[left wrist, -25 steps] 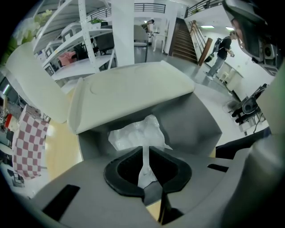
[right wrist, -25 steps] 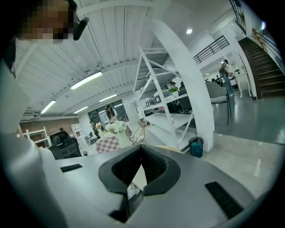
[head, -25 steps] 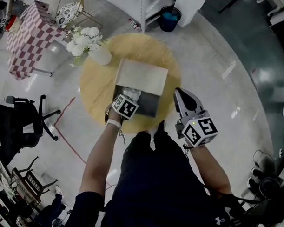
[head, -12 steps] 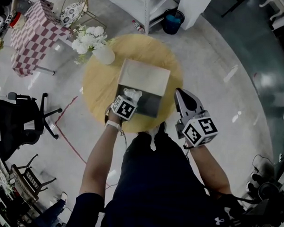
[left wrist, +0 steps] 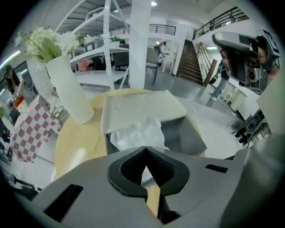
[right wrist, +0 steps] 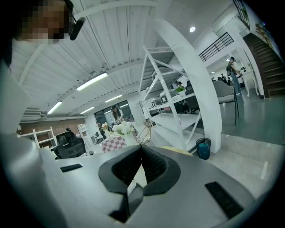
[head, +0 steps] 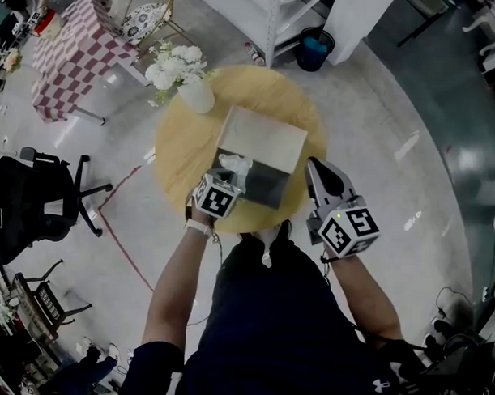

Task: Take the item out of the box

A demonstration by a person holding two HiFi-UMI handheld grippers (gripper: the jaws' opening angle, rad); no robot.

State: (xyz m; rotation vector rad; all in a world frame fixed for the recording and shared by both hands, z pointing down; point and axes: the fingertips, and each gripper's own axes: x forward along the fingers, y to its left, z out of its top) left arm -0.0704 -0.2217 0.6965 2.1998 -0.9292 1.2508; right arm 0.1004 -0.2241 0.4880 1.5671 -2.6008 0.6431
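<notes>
lifting white item [head: 234,162] higher from box [head: 262,136]; left gripper [left wrist: 144,150] pinching it, right gripper [right wrist: 141,149] closed

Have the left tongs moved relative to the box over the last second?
Yes. Against the box, the left tongs have drawn back toward the person and slightly left, shut on the white crumpled item.

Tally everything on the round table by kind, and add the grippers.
Box: 1
Lid: 1
Crumpled white item: 1
Vase of flowers: 1
Grippers: 2, left gripper and right gripper
Total: 6
</notes>
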